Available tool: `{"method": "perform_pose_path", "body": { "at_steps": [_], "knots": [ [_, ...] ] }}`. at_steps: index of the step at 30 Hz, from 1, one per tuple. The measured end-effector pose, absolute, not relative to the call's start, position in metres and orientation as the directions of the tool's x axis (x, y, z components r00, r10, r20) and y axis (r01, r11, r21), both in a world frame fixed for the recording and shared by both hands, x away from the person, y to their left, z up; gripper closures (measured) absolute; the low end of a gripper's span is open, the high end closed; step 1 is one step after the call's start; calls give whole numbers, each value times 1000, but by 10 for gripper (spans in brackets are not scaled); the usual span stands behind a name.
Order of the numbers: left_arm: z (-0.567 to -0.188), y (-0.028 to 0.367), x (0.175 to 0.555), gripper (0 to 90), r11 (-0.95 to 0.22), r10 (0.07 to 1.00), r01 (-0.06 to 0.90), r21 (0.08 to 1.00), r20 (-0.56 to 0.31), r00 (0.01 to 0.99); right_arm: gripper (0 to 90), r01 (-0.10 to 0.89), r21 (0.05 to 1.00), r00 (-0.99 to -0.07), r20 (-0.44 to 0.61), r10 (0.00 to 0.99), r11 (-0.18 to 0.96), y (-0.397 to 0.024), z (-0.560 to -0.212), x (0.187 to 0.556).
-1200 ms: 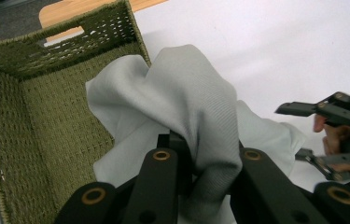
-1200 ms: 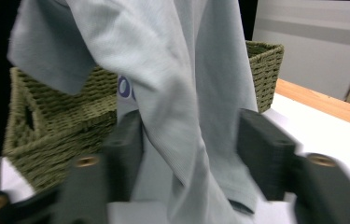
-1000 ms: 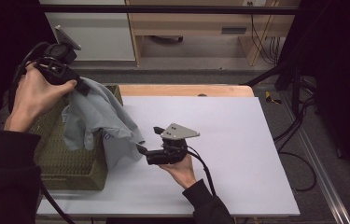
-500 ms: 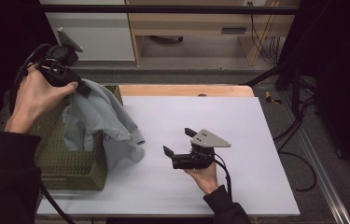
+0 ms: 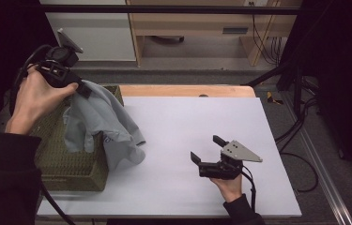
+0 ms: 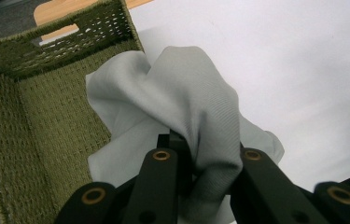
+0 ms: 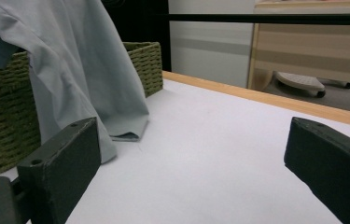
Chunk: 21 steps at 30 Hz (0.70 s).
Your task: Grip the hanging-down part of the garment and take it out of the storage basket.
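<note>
Grey garment [image 5: 99, 123] hung from the left gripper [image 5: 79, 89] clamped on it (mid-lift, likely), draping the basket [image 5: 70, 169] at nine o'clock; the right gripper [image 5: 206, 149], jaws apart, probably needed to catch its hem.

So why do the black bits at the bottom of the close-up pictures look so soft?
They sit too close to the lens: in the left gripper view the left gripper blurs around the grey shirt; in the right gripper view the right gripper looks soft, the wicker basket sharper.
</note>
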<state>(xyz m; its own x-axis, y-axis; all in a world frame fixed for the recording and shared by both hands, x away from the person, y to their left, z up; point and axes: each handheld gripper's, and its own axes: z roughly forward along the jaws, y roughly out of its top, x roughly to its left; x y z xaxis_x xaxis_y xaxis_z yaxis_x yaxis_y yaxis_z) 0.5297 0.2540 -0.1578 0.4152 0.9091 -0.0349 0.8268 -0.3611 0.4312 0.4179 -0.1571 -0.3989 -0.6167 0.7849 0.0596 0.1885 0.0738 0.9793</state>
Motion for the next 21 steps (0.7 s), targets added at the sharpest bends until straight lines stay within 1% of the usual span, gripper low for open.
{"method": "perform_pose_path", "body": {
  "at_steps": [3,8,21],
  "knots": [
    [-158,255,529,823,-358,910,828,432,-36,412,39,187,981,-589,66,806,56,-173,-403,410],
    [-158,254,530,823,-361,909,827,430,-36,416,37,202,979,-559,93,824,27,-185,-409,405],
    [-159,255,531,823,-359,910,829,430,-39,414,37,201,979,-535,97,839,15,-199,-421,392]
  ]
}}
